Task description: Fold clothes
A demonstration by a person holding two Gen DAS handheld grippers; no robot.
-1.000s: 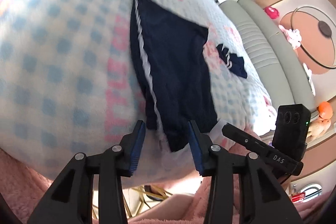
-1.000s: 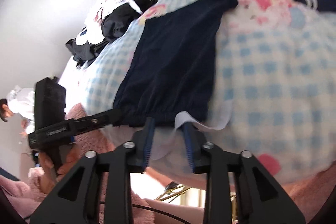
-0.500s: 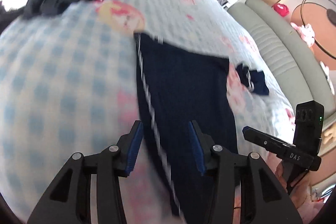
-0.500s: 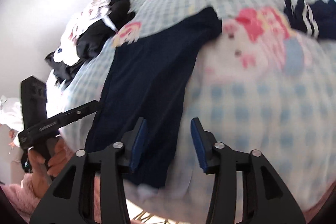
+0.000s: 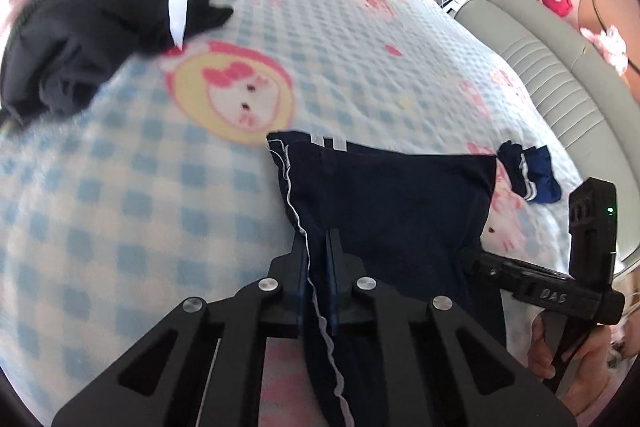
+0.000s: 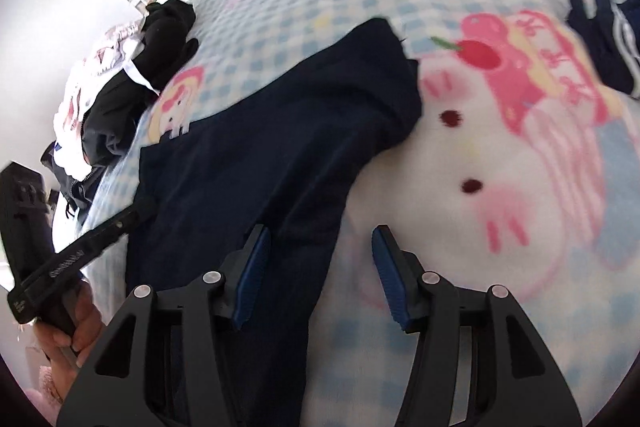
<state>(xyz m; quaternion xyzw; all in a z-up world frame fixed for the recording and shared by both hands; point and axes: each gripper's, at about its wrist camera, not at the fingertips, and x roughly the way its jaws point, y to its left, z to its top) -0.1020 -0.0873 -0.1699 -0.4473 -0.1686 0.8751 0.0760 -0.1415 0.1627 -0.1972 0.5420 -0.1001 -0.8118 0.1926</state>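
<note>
Both grippers have pushed up onto the bed since a second ago. Left wrist view: the left gripper (image 5: 318, 267) is clenched on the white-stitched edge of the navy garment (image 5: 392, 195), which trails toward 1 o'clock across the checked blanket (image 5: 120, 187). Right wrist view: the right gripper (image 6: 318, 267) is released, fingers straddling the garment's (image 6: 260, 147) right edge. Soft, light, floppy cloth; pinch at edges or corners.

Checked cartoon blanket (image 5: 120, 211), grey padded headboard (image 5: 560, 67).
</note>
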